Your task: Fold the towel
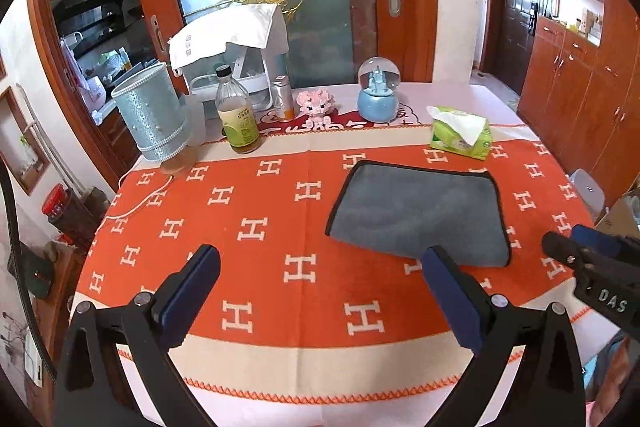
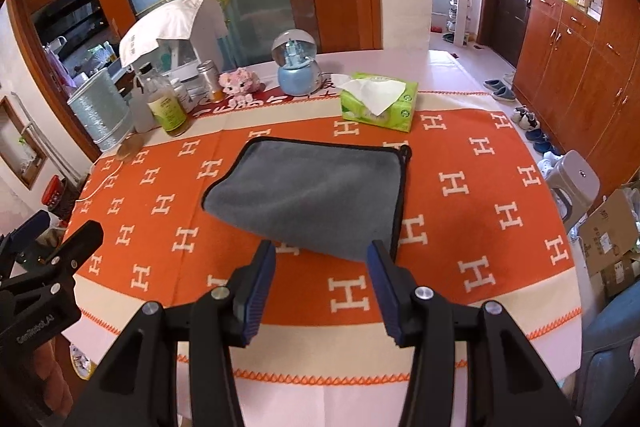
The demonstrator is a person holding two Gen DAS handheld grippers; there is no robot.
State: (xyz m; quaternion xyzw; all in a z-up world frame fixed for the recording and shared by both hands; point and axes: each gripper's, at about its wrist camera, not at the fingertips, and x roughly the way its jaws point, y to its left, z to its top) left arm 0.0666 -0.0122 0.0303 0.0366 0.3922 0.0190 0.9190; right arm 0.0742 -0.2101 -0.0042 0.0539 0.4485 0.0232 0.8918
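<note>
A grey towel (image 1: 420,213) with a black edge lies folded flat on the orange patterned tablecloth (image 1: 260,211); it also shows in the right wrist view (image 2: 316,191). My left gripper (image 1: 320,259) is open and empty, above the cloth to the left of and nearer than the towel. My right gripper (image 2: 320,255) is open and empty, just short of the towel's near edge. The right gripper shows at the right edge of the left wrist view (image 1: 560,241). The left gripper shows at the left edge of the right wrist view (image 2: 64,231).
Along the table's back stand a green tissue box (image 2: 378,101), a blue snow globe (image 2: 296,69), a pink toy (image 2: 239,83), a bottle (image 2: 166,105), a silver-blue bin (image 2: 100,109) and a covered white appliance (image 1: 236,55). A grey stool (image 2: 576,183) stands at the right.
</note>
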